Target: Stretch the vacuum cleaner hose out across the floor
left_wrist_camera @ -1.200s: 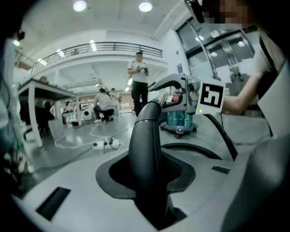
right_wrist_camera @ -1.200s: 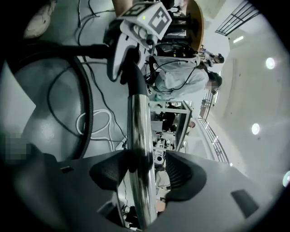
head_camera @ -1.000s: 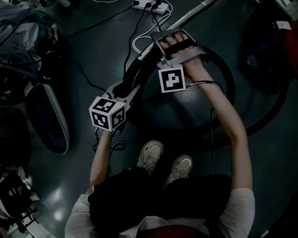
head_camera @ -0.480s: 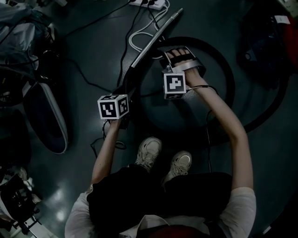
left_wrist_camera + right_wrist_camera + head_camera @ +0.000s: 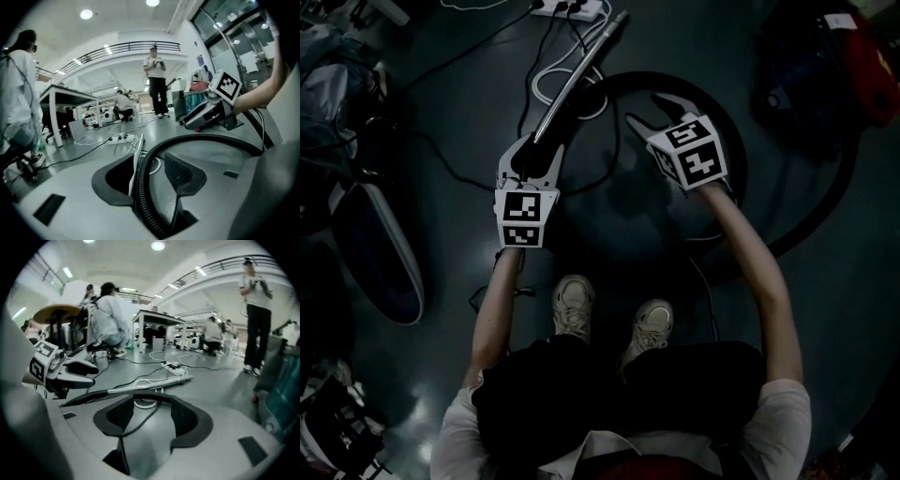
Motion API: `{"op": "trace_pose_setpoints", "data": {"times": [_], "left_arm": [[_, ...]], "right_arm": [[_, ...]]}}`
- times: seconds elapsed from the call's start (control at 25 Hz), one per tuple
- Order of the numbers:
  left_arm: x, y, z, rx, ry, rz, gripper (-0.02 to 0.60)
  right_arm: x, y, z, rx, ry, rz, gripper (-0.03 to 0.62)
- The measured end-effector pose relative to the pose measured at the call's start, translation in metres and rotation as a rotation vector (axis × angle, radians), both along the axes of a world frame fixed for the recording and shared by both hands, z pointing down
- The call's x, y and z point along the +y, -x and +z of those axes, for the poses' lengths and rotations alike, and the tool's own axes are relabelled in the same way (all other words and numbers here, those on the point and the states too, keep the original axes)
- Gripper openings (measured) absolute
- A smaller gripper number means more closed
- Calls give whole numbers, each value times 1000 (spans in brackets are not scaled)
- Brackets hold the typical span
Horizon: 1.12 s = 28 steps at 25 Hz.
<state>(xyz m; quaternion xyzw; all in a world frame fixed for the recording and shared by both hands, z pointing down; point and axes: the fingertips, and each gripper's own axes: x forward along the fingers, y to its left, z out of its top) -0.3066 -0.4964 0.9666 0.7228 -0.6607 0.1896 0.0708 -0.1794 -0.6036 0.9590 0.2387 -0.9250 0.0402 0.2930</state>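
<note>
I'm just opening left fingers, hose loose between them; right fingers spread empty, so stretching's waiting.

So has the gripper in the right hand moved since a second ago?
Yes. The right gripper has left the metal tube and drawn back from the power strip, toward the person's shoes.

Glossy grey floor, round ceiling lights, mezzanine railing, glass wall at right, white-legged table at left
</note>
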Motion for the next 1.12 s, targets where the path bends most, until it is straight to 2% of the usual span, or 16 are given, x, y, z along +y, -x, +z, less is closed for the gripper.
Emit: {"op": "trace_pose_setpoints", "data": {"times": [0.12,0.2,0.28,0.36,0.44,0.6,0.68,0.8,0.88,0.92,1.04,1.12], "left_arm": [[-21,-44,7,-27,-16,172,204],[-32,-74,15,-23,-24,264,204],[-40,-109,29,-9,-17,364,203],[-42,-145,45,35,10,456,204],[-39,-176,62,72,44,529,204],[-30,-214,84,83,90,611,204],[-30,-221,89,76,99,626,203],[-36,-218,87,65,88,617,204],[-44,-208,80,59,70,592,204],[-48,-204,75,59,60,580,203],[-59,-187,62,49,32,551,204],[-65,-175,53,21,13,535,204]], "right_arm": [[-26,-96,13,-45,96,307,261],[-35,-170,35,-60,208,534,261],[-28,-235,64,-36,335,696,261],[-12,-279,92,16,443,772,261],[8,-304,116,63,539,797,261],[45,-314,161,85,728,820,261],[47,-312,169,147,725,787,261],[36,-301,167,373,566,568,258],[21,-290,170,479,480,430,258],[12,-286,171,544,421,362,258],[-34,-284,167,779,143,169,258],[-58,-280,165,845,52,72,258]]}}
